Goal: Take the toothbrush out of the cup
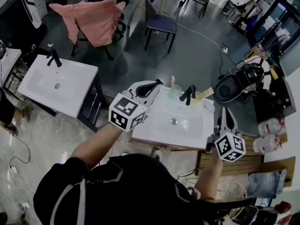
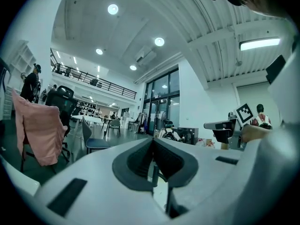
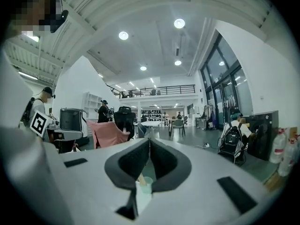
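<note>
Above the white sink [image 1: 193,126], the left gripper [image 1: 156,83] has its jaws pressed together with nothing in them. Just to its right, at the back of the sink, stands the cup [image 1: 175,94] with the toothbrush [image 1: 172,81] sticking up in it. A black tap [image 1: 189,95] comes next. The right gripper [image 1: 224,111] is by the sink's right edge, jaws together too, holding nothing.

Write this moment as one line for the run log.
left gripper: shut, empty | right gripper: shut, empty | toothbrush: in cup | cup: on sink
</note>
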Available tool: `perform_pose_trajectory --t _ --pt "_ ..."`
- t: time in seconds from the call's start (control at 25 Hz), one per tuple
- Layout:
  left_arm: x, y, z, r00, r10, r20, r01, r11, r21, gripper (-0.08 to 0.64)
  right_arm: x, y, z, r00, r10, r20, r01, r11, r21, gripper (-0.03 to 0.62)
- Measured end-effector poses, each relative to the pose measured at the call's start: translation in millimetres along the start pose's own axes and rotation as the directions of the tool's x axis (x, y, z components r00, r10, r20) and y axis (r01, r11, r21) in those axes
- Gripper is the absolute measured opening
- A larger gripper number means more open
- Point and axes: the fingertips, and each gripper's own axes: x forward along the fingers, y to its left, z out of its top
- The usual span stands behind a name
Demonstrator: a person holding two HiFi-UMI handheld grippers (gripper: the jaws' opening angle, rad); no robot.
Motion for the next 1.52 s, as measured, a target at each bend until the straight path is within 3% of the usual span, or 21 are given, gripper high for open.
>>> perform_pose_trajectory --t 0.56,0.8,1.52 --pt "80 -15 -19 0.992 0.125 -0.021 -0.126 0.992 -0.016 0.005 67 -108 -30 0.997 0.074 -0.029 -0.073 0.997 0.03 0.057" --pt "102 -20 -35 0.979 0.2 -0.047 -0.202 0.979 -0.027 0.005 91 -144 -58 0.995 0.086 -0.048 -0.083 0.995 0.064 0.1" --pt "136 -20 -86 0.939 0.307 -0.154 -0.32 0.945 -0.067 0.005 167 -176 -165 0.959 0.202 -0.197 -0.18 0.976 0.124 0.179"
